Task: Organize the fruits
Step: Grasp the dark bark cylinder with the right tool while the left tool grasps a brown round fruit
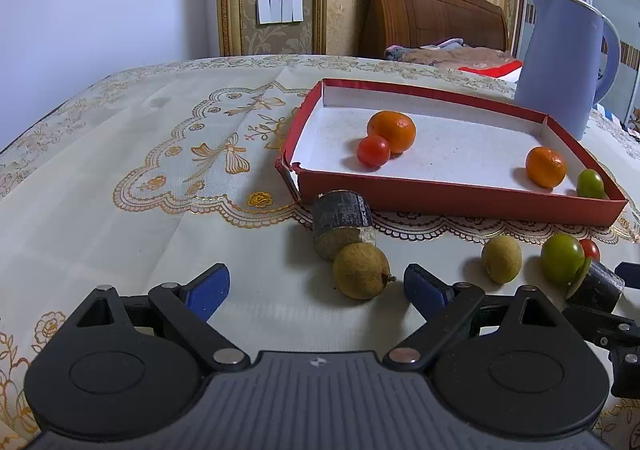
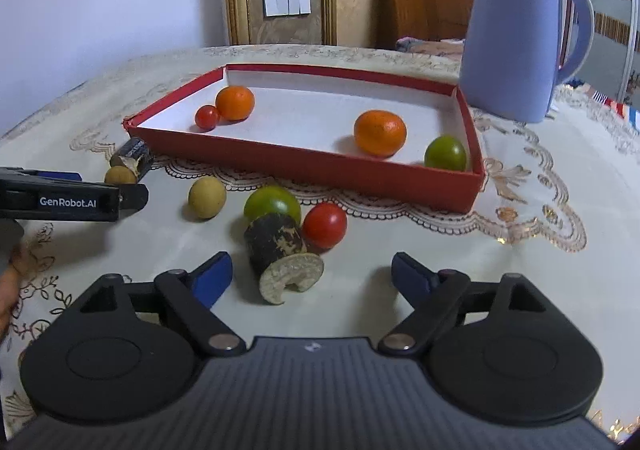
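Observation:
My left gripper (image 1: 316,278) is open low over the tablecloth. A brown round fruit (image 1: 362,270) lies between its blue pads, nearer the right one, with no pad touching it. Just beyond lies a dark cane stub (image 1: 342,222). My right gripper (image 2: 312,270) is open too, with a second dark cane piece (image 2: 280,254) lying between its fingers, close to the left pad but not pressed. Behind that piece sit a green fruit (image 2: 272,202), a red tomato (image 2: 325,225) and another brown fruit (image 2: 207,197). The red tray (image 2: 320,166) holds two oranges, a small tomato and a green fruit.
A tall blue jug (image 2: 516,38) stands behind the tray's right corner. The tray's near left corner (image 1: 294,170) is torn. A finger (image 2: 132,197) of the left gripper reaches in from the left of the right wrist view. The cloth-covered table curves off at the far left.

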### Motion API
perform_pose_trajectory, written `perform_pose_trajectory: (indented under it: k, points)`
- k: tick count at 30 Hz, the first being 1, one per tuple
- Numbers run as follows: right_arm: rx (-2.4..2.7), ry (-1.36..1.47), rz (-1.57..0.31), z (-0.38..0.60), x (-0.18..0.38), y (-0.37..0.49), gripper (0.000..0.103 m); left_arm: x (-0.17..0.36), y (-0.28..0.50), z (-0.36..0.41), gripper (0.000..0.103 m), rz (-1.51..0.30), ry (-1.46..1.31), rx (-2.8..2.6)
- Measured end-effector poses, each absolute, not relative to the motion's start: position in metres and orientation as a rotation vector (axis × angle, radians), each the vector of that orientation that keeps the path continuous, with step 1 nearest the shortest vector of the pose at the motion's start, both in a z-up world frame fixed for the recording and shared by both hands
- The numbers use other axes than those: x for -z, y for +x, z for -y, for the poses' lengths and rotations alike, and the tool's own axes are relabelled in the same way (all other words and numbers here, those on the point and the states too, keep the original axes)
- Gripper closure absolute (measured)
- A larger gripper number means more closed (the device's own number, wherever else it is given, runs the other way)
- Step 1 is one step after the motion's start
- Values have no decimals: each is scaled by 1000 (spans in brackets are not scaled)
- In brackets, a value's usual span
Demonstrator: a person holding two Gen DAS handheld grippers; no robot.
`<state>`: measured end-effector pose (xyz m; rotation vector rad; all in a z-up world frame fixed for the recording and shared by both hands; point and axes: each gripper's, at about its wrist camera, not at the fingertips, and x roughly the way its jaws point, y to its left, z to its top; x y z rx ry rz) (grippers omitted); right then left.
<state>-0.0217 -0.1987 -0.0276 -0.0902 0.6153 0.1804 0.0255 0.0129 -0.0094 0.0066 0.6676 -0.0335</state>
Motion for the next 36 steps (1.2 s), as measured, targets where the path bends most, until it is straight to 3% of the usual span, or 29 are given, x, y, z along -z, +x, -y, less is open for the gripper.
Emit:
perform_pose_trajectory:
  k: [14, 17, 33, 36]
  points:
    - [-195, -132, -594, 179, 26, -19, 46, 10, 25, -13, 5, -670, 3, 41]
    - [-188, -122, -590, 181, 26, -19, 59, 10, 26, -12, 5, -670, 4, 42]
    - [-165, -98, -576, 186, 26, -24, 63, 9, 21, -20, 5, -655, -37, 68]
    - [-161, -86, -571, 188, 25, -27, 63, 8, 17, -21, 16, -647, -36, 77]
